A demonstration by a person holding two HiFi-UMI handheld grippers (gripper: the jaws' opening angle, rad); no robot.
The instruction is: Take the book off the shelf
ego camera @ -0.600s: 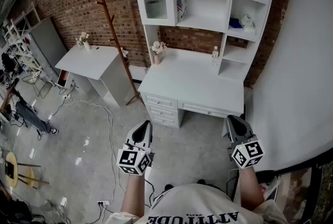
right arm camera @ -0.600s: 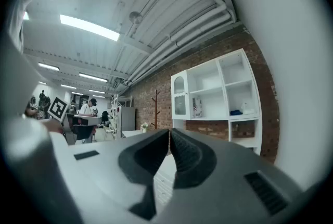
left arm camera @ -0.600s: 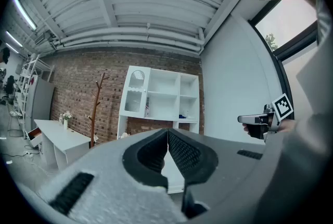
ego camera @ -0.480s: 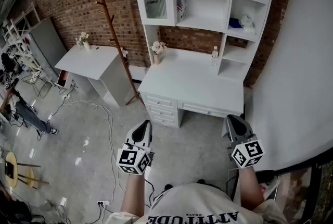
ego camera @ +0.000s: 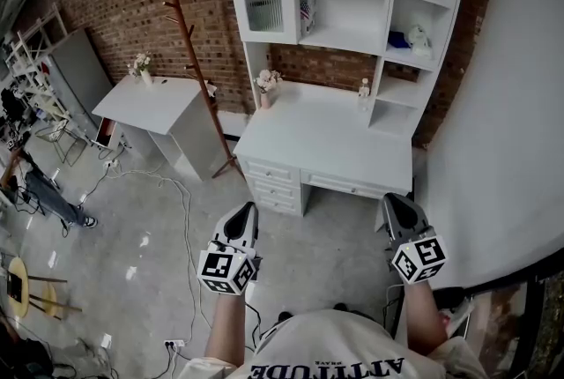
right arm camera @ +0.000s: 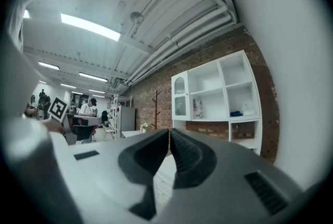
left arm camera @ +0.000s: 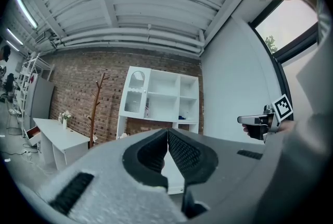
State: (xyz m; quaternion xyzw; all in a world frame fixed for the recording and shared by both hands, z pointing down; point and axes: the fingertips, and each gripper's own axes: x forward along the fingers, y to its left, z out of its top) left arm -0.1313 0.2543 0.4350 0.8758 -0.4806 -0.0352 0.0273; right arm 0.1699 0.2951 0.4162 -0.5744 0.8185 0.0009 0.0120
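The white-covered book with a red and blue print (ego camera: 307, 9) stands upright at the left end of the middle compartment of the white wooden shelf unit (ego camera: 352, 42). That unit sits on top of a white desk with drawers (ego camera: 328, 150) against a red brick wall, at 12 o'clock from the person.

The left gripper (ego camera: 248, 211) is held low over the grey floor at 7 o'clock in the head view. Its fingers are pressed together with nothing between them, and it is well apart from the desk. The right gripper (ego camera: 393, 204), at 5 o'clock, also has its fingers together and carries nothing.

A brown wooden coat stand (ego camera: 189, 60) stands at 9 o'clock of the desk. A small vase of pale flowers (ego camera: 267, 85) sits on the desk's back left corner.
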